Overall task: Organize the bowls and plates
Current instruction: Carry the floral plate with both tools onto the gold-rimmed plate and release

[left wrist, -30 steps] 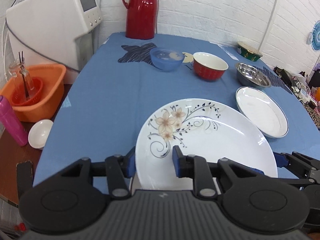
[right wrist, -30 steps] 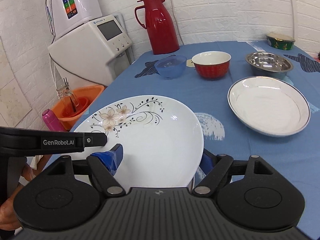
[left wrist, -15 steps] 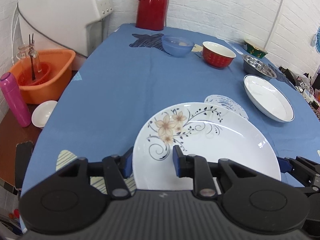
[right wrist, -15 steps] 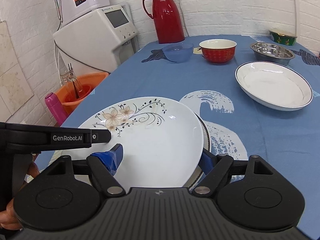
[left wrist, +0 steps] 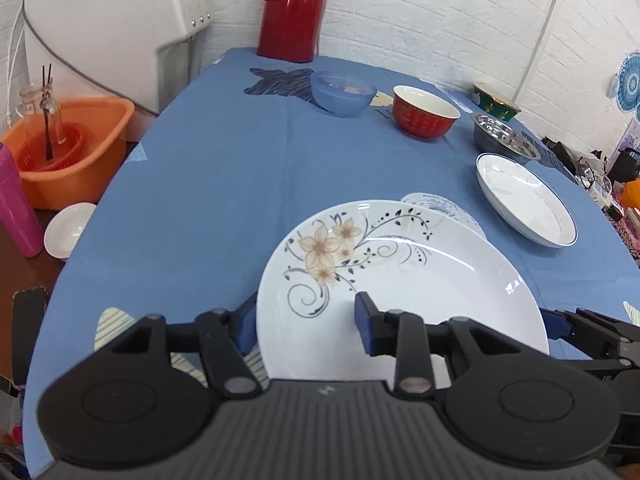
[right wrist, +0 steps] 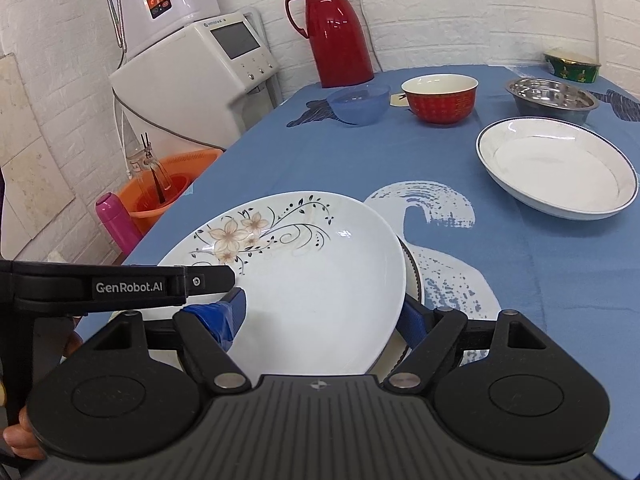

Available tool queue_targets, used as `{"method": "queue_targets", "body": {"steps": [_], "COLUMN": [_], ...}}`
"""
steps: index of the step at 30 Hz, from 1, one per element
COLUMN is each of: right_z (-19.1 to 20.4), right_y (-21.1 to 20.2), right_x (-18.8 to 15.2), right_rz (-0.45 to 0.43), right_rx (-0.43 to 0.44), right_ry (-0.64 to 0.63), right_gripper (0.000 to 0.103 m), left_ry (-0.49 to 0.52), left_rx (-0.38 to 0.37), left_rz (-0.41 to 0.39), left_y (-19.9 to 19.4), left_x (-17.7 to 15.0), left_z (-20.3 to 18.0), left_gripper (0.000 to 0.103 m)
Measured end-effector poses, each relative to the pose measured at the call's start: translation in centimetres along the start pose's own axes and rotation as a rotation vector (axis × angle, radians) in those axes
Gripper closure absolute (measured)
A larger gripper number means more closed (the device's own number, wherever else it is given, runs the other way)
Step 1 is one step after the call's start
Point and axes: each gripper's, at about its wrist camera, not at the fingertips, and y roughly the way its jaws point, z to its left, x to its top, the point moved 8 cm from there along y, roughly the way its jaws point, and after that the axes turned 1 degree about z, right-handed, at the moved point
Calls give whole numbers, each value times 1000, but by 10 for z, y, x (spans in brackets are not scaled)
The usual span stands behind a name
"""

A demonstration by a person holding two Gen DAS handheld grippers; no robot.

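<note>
Orange basin [left wrist: 76, 148] beside worktop [left wrist: 224, 184] holds a red strainer basket with a glass bottle in it. Blue bowl [left wrist: 343, 93], red bowl [left wrist: 425, 117], steel bowl [left wrist: 505, 139]: contents indiscernible. Rimmed plate [right wrist: 557, 168] empty. Floral plate [left wrist: 392, 280]: white, glossy, beige flowers with black scrolls, at worktop's near edge over another plate's rim [right wrist: 412, 276]. Left hand-held gripper [left wrist: 306, 316] pinches its left rim; right hand-held gripper [right wrist: 324, 316] pinches its right rim.

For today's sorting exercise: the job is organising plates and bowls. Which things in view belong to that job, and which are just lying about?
Job:
floral plate, held by both grippers
blue-rimmed plate
blue bowl
red bowl
steel bowl

Lying about:
red flask
orange basin
pink bottle
white machine
</note>
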Motion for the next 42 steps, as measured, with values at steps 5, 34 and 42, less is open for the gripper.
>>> {"method": "queue_targets", "body": {"steps": [5,34,42], "right_z": [1,-5,-27], "right_y": [-1,-14,-43], "right_x": [1,0,-2], "right_rz": [1,50,-9], "right_rx": [0,-57,-7], "right_ry": [13,-128,6], "right_gripper": [37,38,38], "left_ry": [7,56,33], "left_rx": [3,12,16], "left_rz": [0,-45,-44], "left_y": [0,-12,-14], "left_x": [0,9,12], "left_z": [-1,-15,-11], "left_gripper": [69,60,59]}}
